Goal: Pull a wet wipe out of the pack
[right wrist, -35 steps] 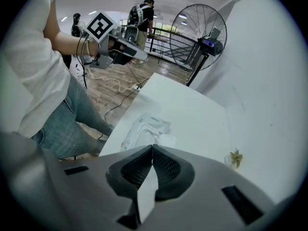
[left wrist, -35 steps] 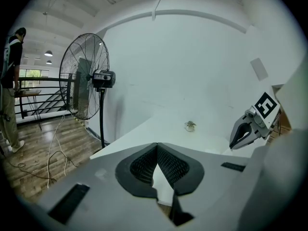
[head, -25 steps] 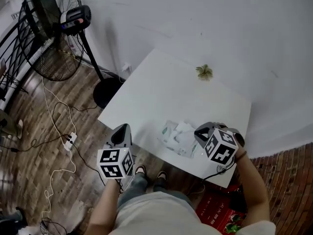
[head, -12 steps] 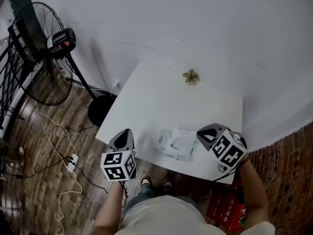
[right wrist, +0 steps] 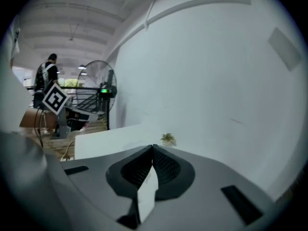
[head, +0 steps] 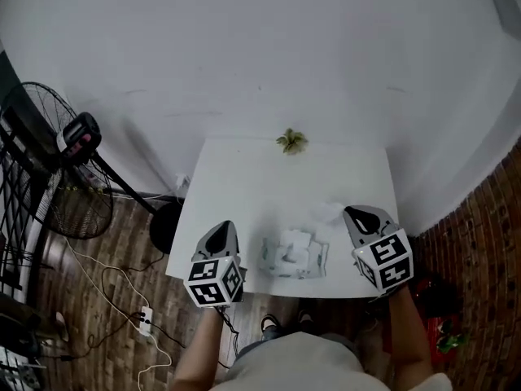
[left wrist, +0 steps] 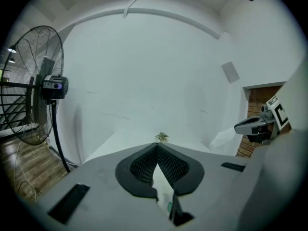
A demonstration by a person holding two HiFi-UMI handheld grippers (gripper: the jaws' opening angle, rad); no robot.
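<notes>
The wet wipe pack (head: 293, 256), white with green print, lies flat near the table's (head: 244, 177) front edge, with a white sheet sticking up from its opening. My right gripper (head: 356, 213) is to the right of the pack and raised, shut on a white wet wipe (head: 324, 213). That wipe (right wrist: 146, 191) shows pinched between the jaws in the right gripper view and hangs from the right gripper (left wrist: 260, 124) in the left gripper view. My left gripper (head: 220, 231) hovers at the pack's left, apart from it, its jaws meeting at the tips (left wrist: 156, 148) on nothing.
A small green plant (head: 291, 142) sits at the table's far edge by the white wall. A standing fan (head: 61, 177) and cables are on the wood floor to the left. A brick wall is on the right. A person (right wrist: 45, 78) stands far off.
The right gripper has moved up and away to the right of the pack, drawing a wipe out with it. The left gripper stays at the pack's left. The head camera has swung.
</notes>
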